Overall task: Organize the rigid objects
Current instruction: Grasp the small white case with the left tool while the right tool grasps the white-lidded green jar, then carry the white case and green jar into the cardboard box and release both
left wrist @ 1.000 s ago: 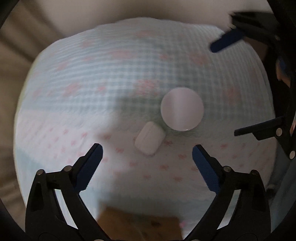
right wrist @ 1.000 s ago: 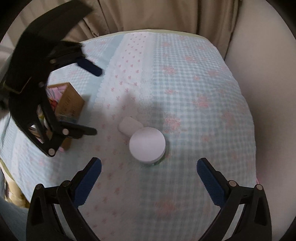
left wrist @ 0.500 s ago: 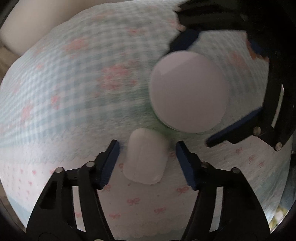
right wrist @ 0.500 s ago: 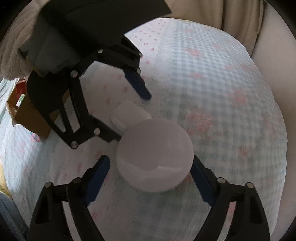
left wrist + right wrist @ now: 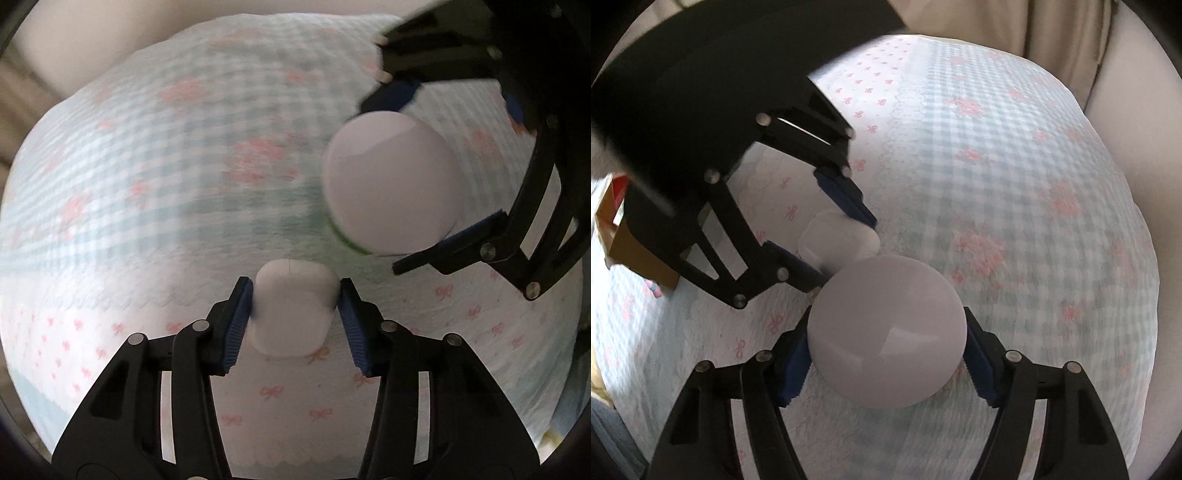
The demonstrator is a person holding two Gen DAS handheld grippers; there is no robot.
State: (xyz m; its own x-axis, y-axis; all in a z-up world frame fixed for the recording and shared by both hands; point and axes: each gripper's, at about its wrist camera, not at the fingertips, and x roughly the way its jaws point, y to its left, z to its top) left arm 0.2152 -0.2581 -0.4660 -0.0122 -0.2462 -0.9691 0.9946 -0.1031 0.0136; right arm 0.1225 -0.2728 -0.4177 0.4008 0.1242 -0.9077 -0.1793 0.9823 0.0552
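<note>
Two grippers are seen, and two white things are held, one by each. The left gripper (image 5: 295,295) is nearly closed, and a small white case (image 5: 291,306) is squeezed between its blue pads (image 5: 240,314). The right gripper (image 5: 886,354) is spread about half way, and a round white jar (image 5: 886,336) is pressed on both sides by its pads (image 5: 979,369). A thin green edge is seen under the jar's lid in the left view.

Both things are found near the middle of one cloth (image 5: 1015,184). The cloth has blue checks and pink flowers on the far and right part, and small pink bows on the left part. The case is just beside the jar, on the jar's far left side in the right view. Whether they are touching cannot be told. The two grippers are very close together there, so little room is left between them.

A lot of bare cloth is seen to the right and far side of the jar. The cloth's edge is rounded off at the far right, where a pale wall (image 5: 1137,110) and a tan curtain (image 5: 1015,26) are seen. One brown box (image 5: 631,254) is seen at the left edge, well apart from the jar.
</note>
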